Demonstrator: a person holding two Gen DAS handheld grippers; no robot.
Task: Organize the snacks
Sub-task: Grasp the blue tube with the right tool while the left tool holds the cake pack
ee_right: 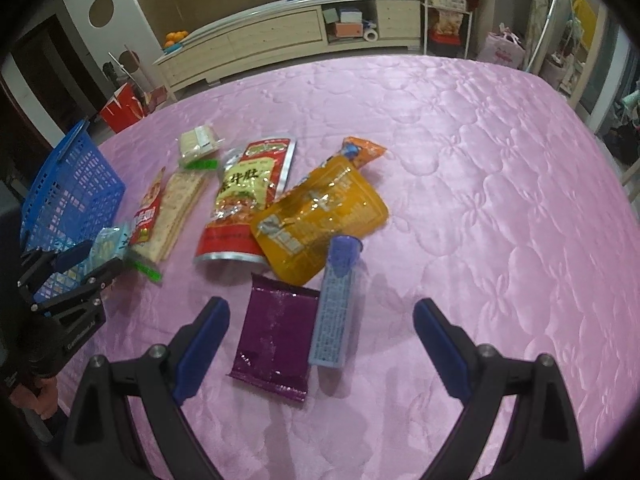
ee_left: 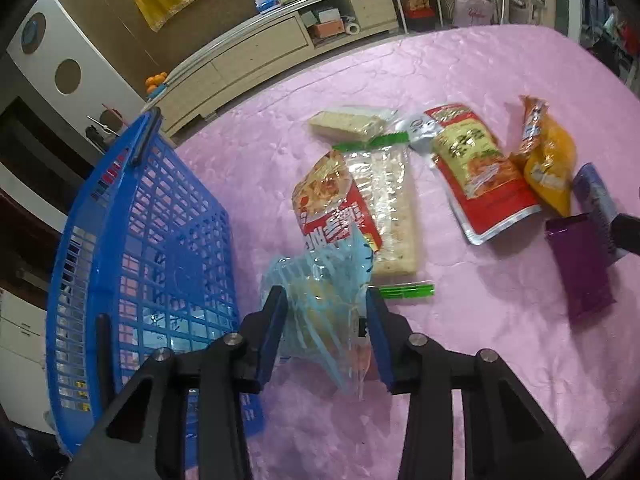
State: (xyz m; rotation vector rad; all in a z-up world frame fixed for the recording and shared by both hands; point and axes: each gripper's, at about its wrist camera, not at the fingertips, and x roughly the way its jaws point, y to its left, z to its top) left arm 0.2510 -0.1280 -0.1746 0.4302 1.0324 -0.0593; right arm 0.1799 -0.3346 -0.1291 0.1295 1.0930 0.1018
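My left gripper [ee_left: 326, 300] is shut on a light blue clear snack bag [ee_left: 320, 304], held just right of the blue plastic basket [ee_left: 132, 240]. The same gripper and bag show in the right wrist view [ee_right: 100, 256]. My right gripper [ee_right: 320, 312] is open and empty, hovering over a purple packet [ee_right: 276, 336] and a lilac-blue bar [ee_right: 334, 312]. On the pink quilt lie a red pouch [ee_right: 244, 200], an orange pouch [ee_right: 320, 216], a clear cracker pack [ee_left: 394, 208], a red-and-white packet [ee_left: 332, 200] and a pale wafer pack [ee_left: 348, 122].
The pink quilted surface [ee_right: 480, 200] spreads to the right and far side. A light wooden cabinet [ee_right: 280, 36] stands beyond it. A red box [ee_right: 124, 106] sits on the floor at the back left. A hand [ee_right: 36, 396] holds the left gripper's handle.
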